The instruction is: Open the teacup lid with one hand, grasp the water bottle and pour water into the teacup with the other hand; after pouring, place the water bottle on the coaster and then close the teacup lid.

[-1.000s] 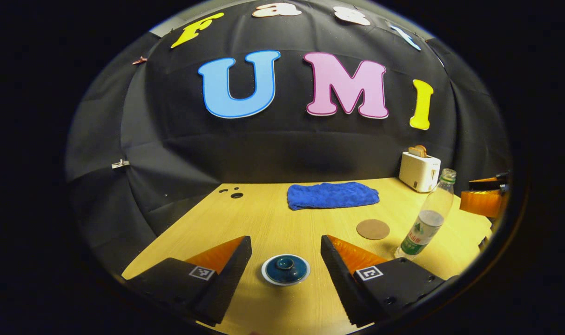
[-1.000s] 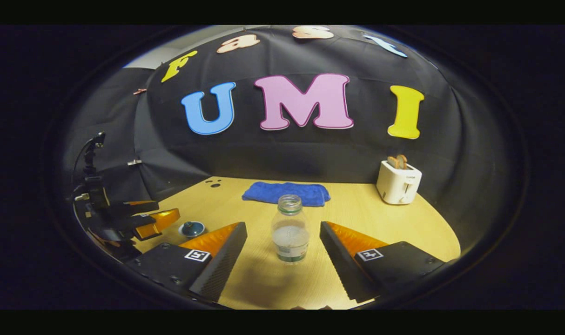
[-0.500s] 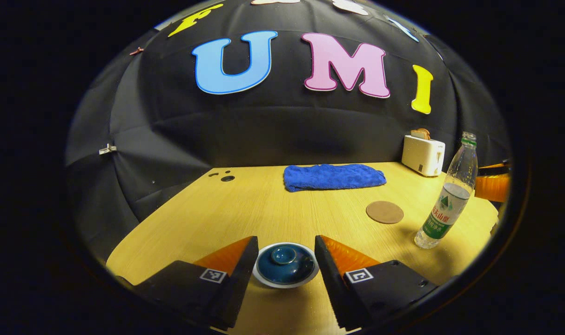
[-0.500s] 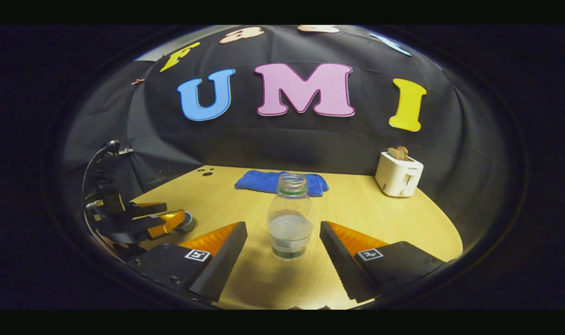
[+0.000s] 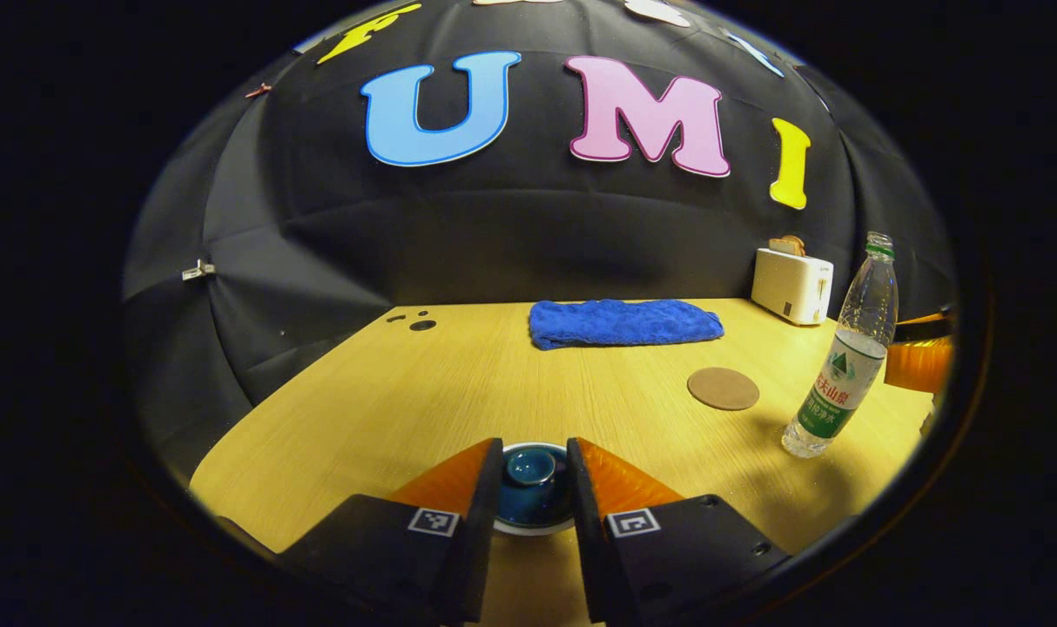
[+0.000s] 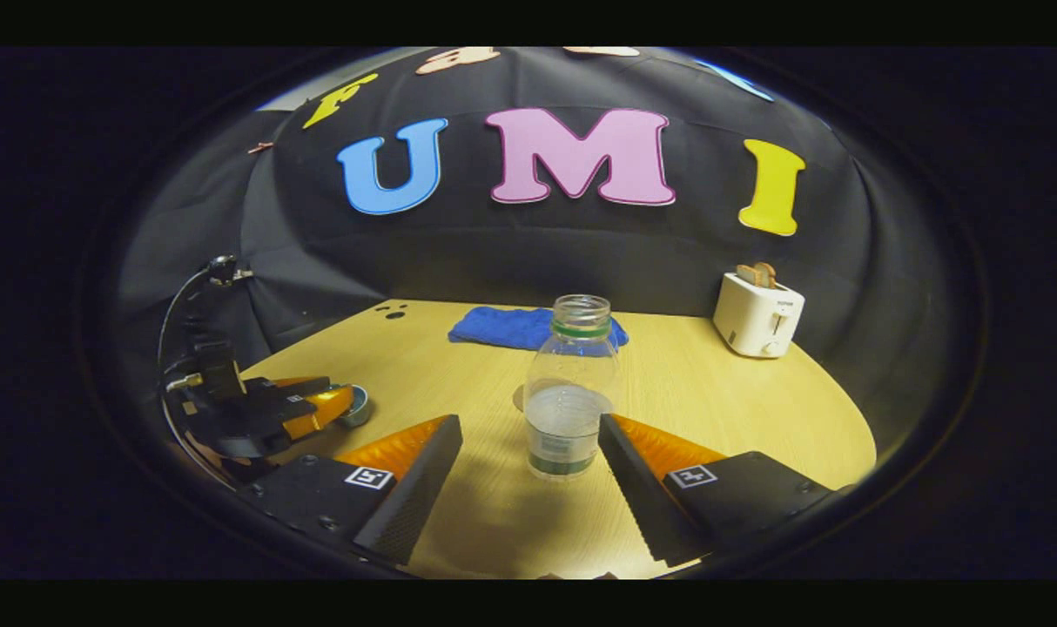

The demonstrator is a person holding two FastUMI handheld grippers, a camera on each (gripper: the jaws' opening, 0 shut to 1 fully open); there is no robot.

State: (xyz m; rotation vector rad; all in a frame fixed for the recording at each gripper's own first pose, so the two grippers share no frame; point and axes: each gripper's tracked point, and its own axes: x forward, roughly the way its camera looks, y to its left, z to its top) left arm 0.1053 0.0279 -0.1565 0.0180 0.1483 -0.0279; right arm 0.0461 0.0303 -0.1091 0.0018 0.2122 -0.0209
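Note:
The dark blue teacup lid (image 5: 531,470) sits on its white-rimmed cup on the wooden table (image 5: 459,392). My left gripper (image 5: 534,446) is low over it, and its fingers (image 5: 481,479) stand close on both sides of the lid's knob with thin gaps showing. The clear water bottle (image 6: 570,409), uncapped and partly full, stands upright between the fingertips of my open right gripper (image 6: 528,421), nearest the right-hand finger (image 6: 620,444). The bottle (image 5: 842,374) also appears in the left gripper view, with the round brown coaster (image 5: 723,388) to its left. The left gripper (image 6: 267,409) and cup (image 6: 355,407) appear at the left of the right gripper view.
A folded blue towel (image 5: 624,322) lies at the back of the table. A white toaster (image 5: 791,283) with toast stands at the back right. Small holes (image 5: 421,325) mark the table's far left. The coaster (image 6: 518,399) peeks out behind the bottle.
My left gripper has come down over the cup and its fingers have narrowed around the lid's knob. My right gripper has moved forward, bringing the bottle between its fingertips.

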